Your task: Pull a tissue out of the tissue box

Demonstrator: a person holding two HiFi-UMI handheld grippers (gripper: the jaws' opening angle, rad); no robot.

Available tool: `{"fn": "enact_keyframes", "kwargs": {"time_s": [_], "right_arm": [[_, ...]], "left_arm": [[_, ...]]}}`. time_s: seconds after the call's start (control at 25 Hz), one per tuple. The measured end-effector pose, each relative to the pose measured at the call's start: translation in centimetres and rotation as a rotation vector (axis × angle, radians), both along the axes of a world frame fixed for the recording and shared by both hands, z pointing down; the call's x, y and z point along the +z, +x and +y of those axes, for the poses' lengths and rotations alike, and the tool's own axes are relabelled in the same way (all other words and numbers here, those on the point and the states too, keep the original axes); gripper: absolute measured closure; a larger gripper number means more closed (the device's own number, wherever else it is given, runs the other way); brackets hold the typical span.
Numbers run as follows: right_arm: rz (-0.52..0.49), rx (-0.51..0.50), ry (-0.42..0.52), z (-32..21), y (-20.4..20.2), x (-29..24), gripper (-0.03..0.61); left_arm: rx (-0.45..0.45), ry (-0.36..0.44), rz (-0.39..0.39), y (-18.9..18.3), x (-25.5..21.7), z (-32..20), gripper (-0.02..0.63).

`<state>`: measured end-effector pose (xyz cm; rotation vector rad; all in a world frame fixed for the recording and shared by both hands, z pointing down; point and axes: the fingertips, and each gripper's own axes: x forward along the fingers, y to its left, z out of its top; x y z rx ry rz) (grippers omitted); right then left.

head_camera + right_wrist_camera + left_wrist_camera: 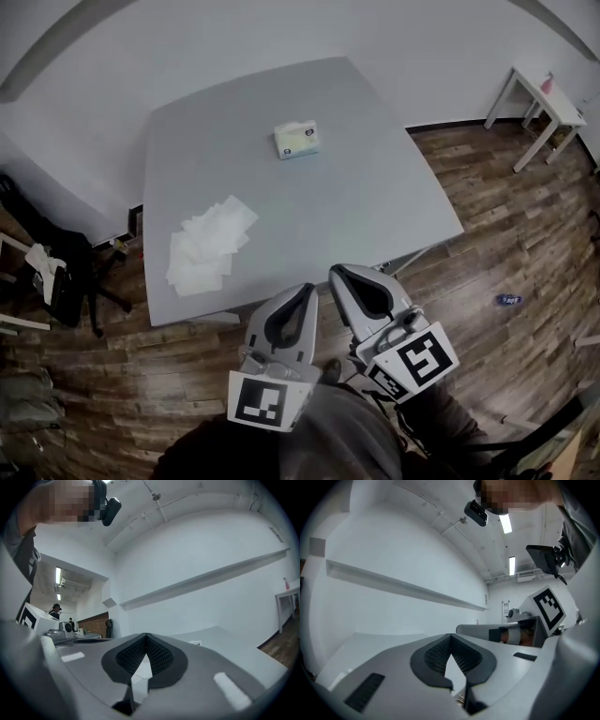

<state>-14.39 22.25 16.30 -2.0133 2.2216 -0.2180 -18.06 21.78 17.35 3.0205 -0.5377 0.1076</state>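
While closed and empty, left tongs [306,289] and right tongs [336,272] hide the table [375,187] edge. The tissue box [296,140] is too small for detail.

The left gripper [303,291] and right gripper [339,273] point level side by side, jaws closed on nothing.

No legible text is found: print on the tissue box [296,140] cannot be read, and only square markers are carried by left cube [262,401] and right cube [419,359].
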Motion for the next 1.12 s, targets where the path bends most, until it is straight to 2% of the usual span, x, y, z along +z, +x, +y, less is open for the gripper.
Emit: {"fn": "enact_keyframes", "kwargs": {"time_s": [0.12,0.24,0.56,0.76,0.88,0.92,1.12], "right_arm": [[0.010,0.006,0.024,1.1,-0.3,-0.9,0.577],[0.017,0.015,0.024,1.8,-0.7,-1.0,0.578],[0.022,-0.033,0.023,-0.2,-3.9,-1.7,0.577],[0.033,-0.043,0.028,-0.7,-5.6,-1.7,0.577],[0.035,-0.067,0.048,-1.7,-6.5,-2.1,0.577],[0.036,-0.074,0.056,-1.8,-6.6,-2.3,0.577],[0.046,-0.081,0.066,-0.8,-6.2,-2.5,0.577]], "left_arm": [[0.050,0.060,0.002,0.4,-0.9,2.0,0.612],[0.072,0.076,0.016,0.2,-1.3,3.0,0.612],[0.010,0.090,0.038,-3.3,-2.3,0.7,0.612],[0.036,0.188,0.017,-5.0,-3.1,0.6,0.612],[-0.053,0.032,0.003,-6.7,-1.8,-0.3,0.612],[-0.066,0.027,-0.003,-6.9,-1.7,-0.6,0.612],[-0.051,0.116,0.004,-6.1,-2.4,0.3,0.612]]}}
